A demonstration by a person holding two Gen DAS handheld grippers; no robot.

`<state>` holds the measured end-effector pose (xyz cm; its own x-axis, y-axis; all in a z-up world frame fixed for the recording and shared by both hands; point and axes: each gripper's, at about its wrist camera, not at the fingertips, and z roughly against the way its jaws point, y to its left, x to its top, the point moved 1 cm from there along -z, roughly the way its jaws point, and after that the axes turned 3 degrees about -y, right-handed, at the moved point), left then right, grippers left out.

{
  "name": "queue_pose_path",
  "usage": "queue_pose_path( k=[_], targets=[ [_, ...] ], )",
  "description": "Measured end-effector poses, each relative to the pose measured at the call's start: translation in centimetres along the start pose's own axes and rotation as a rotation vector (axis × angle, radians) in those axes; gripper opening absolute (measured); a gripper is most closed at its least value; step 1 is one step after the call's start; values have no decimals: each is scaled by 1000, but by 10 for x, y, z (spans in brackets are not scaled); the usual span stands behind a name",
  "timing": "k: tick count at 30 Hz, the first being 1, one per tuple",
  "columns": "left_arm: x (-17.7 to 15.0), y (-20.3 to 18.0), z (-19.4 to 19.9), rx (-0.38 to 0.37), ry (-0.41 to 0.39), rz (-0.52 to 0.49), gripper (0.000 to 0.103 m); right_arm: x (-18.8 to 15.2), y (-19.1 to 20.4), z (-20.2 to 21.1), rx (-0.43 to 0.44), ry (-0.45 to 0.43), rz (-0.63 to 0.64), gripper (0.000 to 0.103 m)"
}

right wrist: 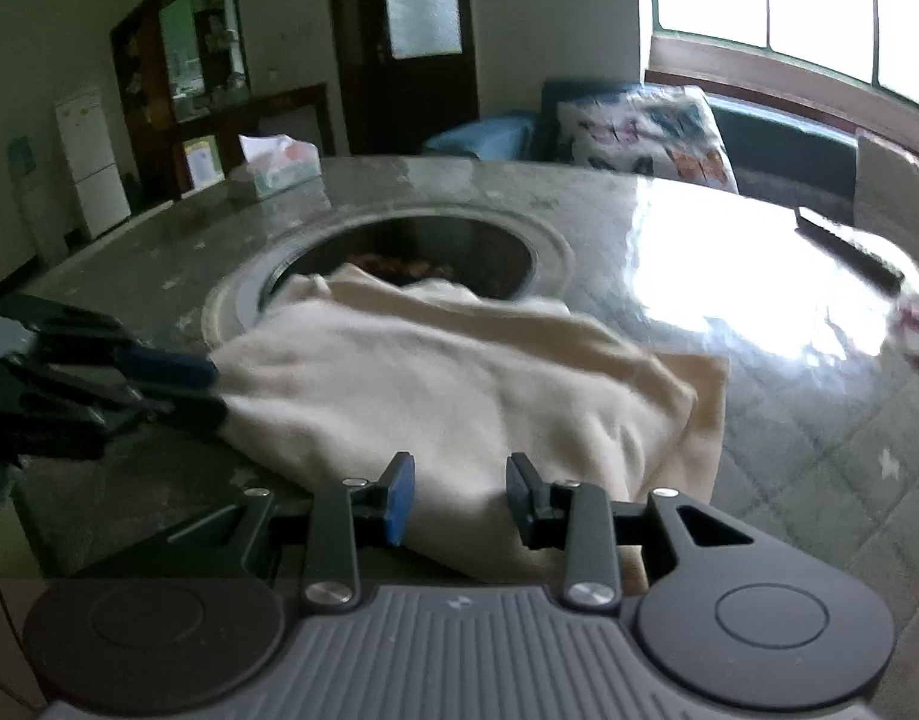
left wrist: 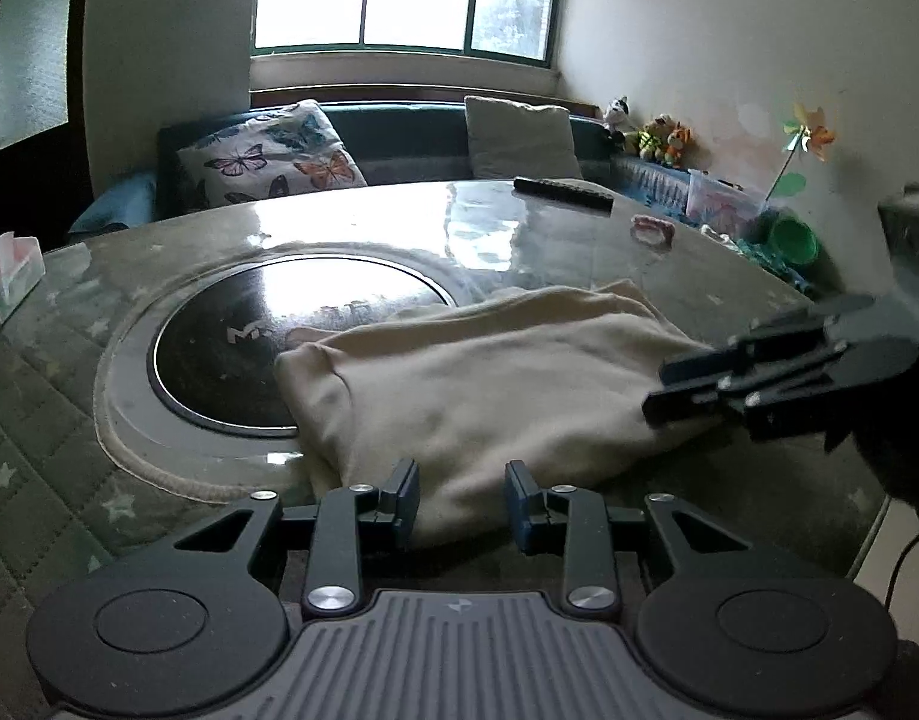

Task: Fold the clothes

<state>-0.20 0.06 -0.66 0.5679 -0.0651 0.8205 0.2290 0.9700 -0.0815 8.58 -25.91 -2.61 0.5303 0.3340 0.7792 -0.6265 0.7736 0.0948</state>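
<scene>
A cream garment [left wrist: 477, 384] lies folded in a thick bundle on the round table, partly over the black centre disc [left wrist: 231, 348]. It also shows in the right wrist view [right wrist: 447, 396]. My left gripper [left wrist: 462, 504] is open, its fingers straddling the bundle's near edge. It shows from the side in the right wrist view [right wrist: 213, 390], at the garment's left corner. My right gripper [right wrist: 459, 495] is open over the bundle's near edge. It shows at the garment's right end in the left wrist view [left wrist: 654, 390].
A tissue box [left wrist: 9, 276] stands at the table's left. A dark remote [left wrist: 561, 192] and a small pink object [left wrist: 654, 231] lie at the far side. A sofa with a butterfly cushion [left wrist: 273, 156] is behind. Toys and a green cup [left wrist: 792, 240] are at the right.
</scene>
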Motion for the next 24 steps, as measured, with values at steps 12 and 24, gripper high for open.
queue_pose_path(
  k=[12,24],
  targets=[
    [4,2,-1,-3,20,-9,35,30,-28,-14,-39,-44,-42,34],
    [15,16,-9,28,29,-3,37,44,-60,-38,-71,-31,-121,31]
  ],
)
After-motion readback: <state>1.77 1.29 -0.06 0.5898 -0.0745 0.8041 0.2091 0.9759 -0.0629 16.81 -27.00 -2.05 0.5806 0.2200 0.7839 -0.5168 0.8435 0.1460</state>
